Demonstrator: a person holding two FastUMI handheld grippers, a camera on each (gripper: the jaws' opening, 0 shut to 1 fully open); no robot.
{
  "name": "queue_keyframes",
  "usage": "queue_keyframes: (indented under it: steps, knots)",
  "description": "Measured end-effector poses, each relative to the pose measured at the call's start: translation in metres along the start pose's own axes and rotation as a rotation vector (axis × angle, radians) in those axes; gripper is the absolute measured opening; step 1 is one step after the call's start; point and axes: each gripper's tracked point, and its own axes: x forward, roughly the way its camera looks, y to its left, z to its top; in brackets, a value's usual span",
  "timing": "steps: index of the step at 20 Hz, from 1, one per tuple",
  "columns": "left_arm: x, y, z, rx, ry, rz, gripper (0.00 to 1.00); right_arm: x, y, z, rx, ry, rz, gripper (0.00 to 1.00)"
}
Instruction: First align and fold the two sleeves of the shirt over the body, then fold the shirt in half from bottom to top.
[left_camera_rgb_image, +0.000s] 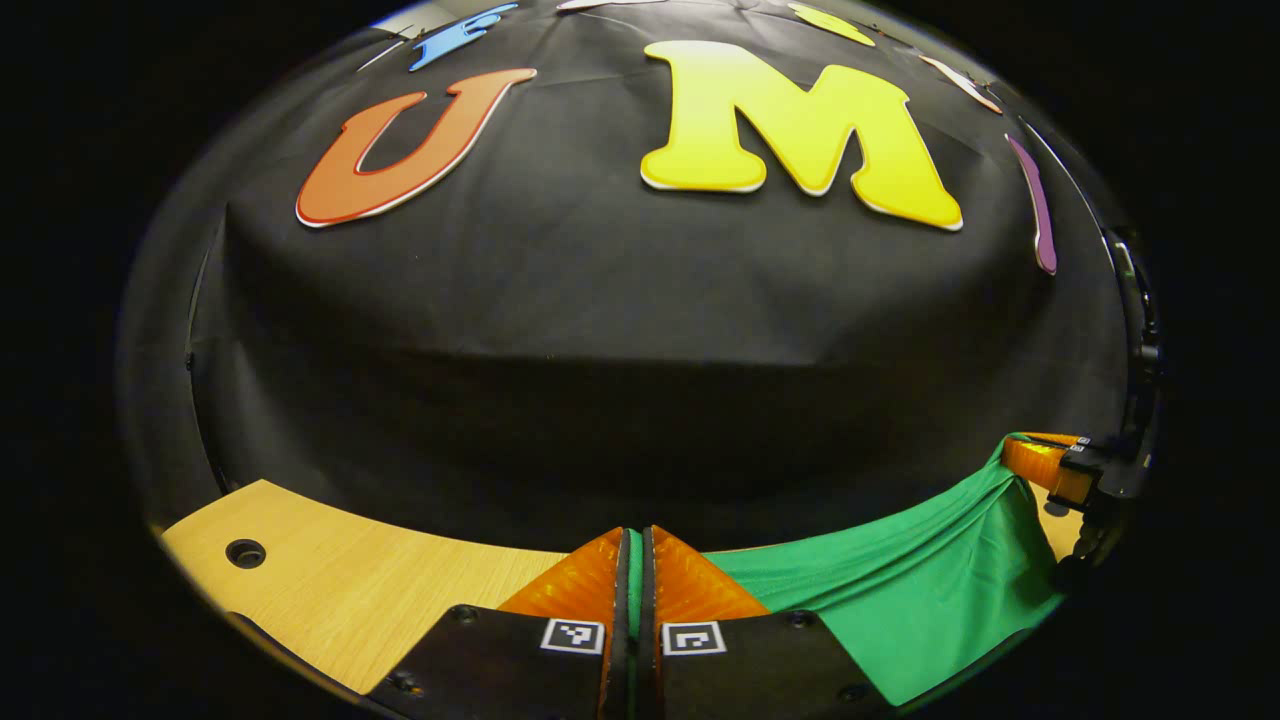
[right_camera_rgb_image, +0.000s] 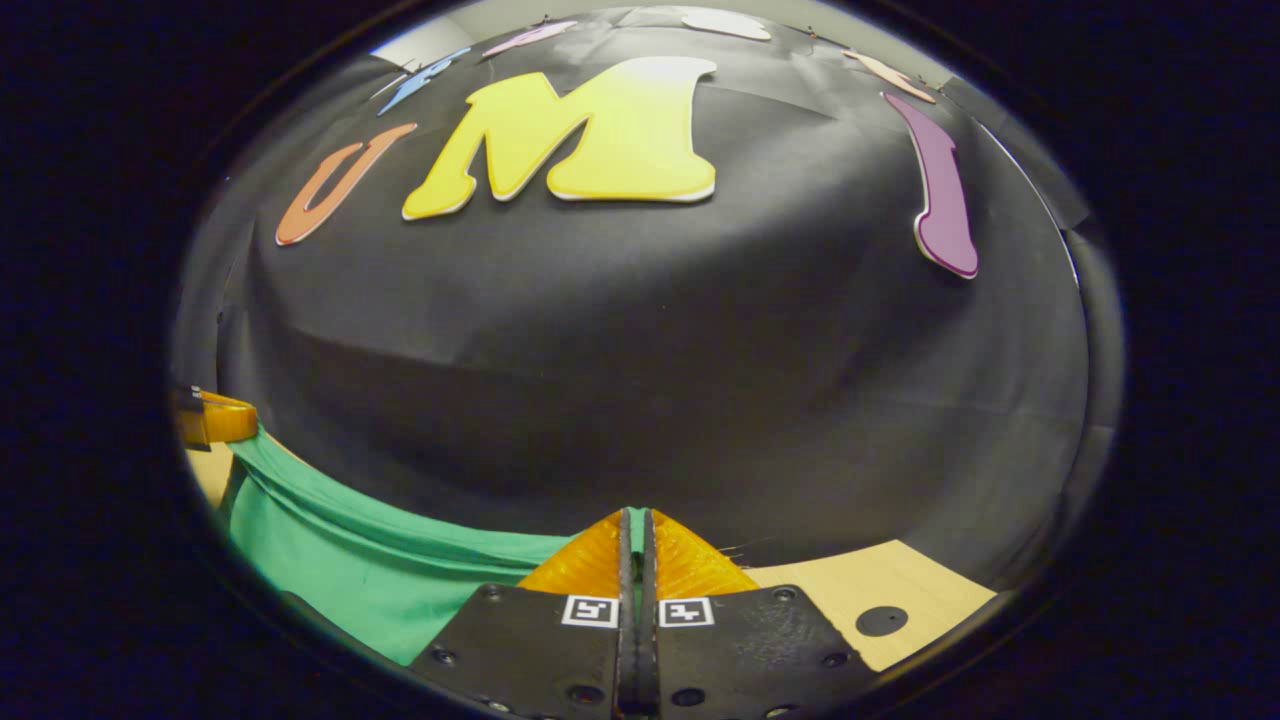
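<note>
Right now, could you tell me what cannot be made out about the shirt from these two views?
- Sleeves and collar: green shirt is cut off by the bottom edge in the left gripper view.
- Fold state: right tongs cover the pinched cloth in the right gripper view.
- Left tongs likewise hide their pinch.

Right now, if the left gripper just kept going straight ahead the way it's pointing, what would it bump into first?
Probably the black cloth wall. The left gripper is shut on the green shirt, and beyond its tips nothing else stands in line, though depth is hard to judge.
</note>
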Motion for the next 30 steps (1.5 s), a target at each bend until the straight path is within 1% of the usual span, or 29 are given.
queue_keyframes:
  steps: [2, 4, 5, 6, 7, 8, 9, 11, 13, 16, 18, 19, 21, 23, 24, 25, 28, 30]
  knots:
    - [0.0, 0.003, -0.002, -0.002, -0.001, 0.009, 0.09, 0.001, 0.002, -0.005, 0.003, 0.009, 0.003, 0.0]
    - [-0.002, 0.005, 0.002, -0.03, -0.028, 0.018, 0.1, 0.0, 0.0, -0.008, 0.004, 0.011, -0.002, 0.0]
    - [0.001, 0.006, 0.001, -0.042, -0.034, 0.011, 0.11, 0.003, -0.001, -0.011, 0.015, 0.016, -0.006, 0.08]
    - [0.001, 0.006, 0.0, -0.058, -0.038, 0.005, 0.27, 0.004, -0.002, -0.013, 0.026, 0.019, -0.005, 0.3]
    - [0.005, 0.001, -0.006, -0.06, -0.025, -0.025, 0.63, 0.003, -0.003, -0.017, 0.031, 0.027, -0.012, 0.52]
    - [0.002, -0.001, -0.006, -0.055, -0.016, -0.031, 1.0, 0.009, -0.007, -0.021, 0.009, 0.038, -0.032, 0.74]
    - [0.002, 0.001, -0.007, -0.05, -0.021, -0.014, 1.0, 0.007, -0.007, -0.021, -0.001, 0.034, -0.029, 0.95]
    - [0.002, 0.005, -0.007, -0.029, -0.02, 0.02, 1.0, 0.005, 0.001, -0.021, -0.036, 0.023, -0.015, 0.95]
    - [0.001, 0.003, -0.007, -0.018, -0.026, 0.02, 1.0, 0.005, 0.002, -0.021, -0.049, 0.02, -0.011, 0.95]
    - [-0.003, 0.009, 0.002, -0.056, -0.085, 0.027, 1.0, 0.005, -0.001, -0.02, 0.0, 0.015, -0.002, 0.95]
    - [-0.003, 0.009, 0.003, -0.081, -0.099, 0.02, 1.0, 0.003, -0.006, -0.019, 0.037, 0.016, 0.001, 0.95]
    - [-0.006, 0.014, 0.004, -0.079, -0.103, 0.037, 1.0, 0.002, -0.01, -0.017, 0.041, 0.02, -0.006, 0.95]
    - [-0.015, 0.027, 0.008, -0.041, -0.127, 0.1, 1.0, -0.006, -0.018, -0.004, 0.029, -0.015, -0.021, 0.96]
    - [-0.027, 0.031, 0.015, -0.008, -0.165, 0.119, 1.0, -0.021, -0.03, 0.01, 0.031, -0.061, -0.041, 0.96]
    - [-0.034, 0.032, 0.016, -0.002, -0.172, 0.123, 0.84, -0.029, -0.035, 0.012, 0.045, -0.069, -0.049, 0.96]
    - [-0.042, 0.032, 0.014, -0.001, -0.175, 0.125, 1.0, -0.038, -0.038, 0.012, 0.056, -0.072, -0.055, 0.96]
    - [-0.071, 0.026, 0.009, -0.01, -0.175, 0.125, 1.0, -0.075, -0.06, 0.013, 0.061, -0.111, -0.088, 0.95]
    - [-0.097, 0.023, 0.008, -0.004, -0.188, 0.13, 1.0, -0.1, -0.076, 0.009, 0.04, -0.135, -0.122, 0.95]
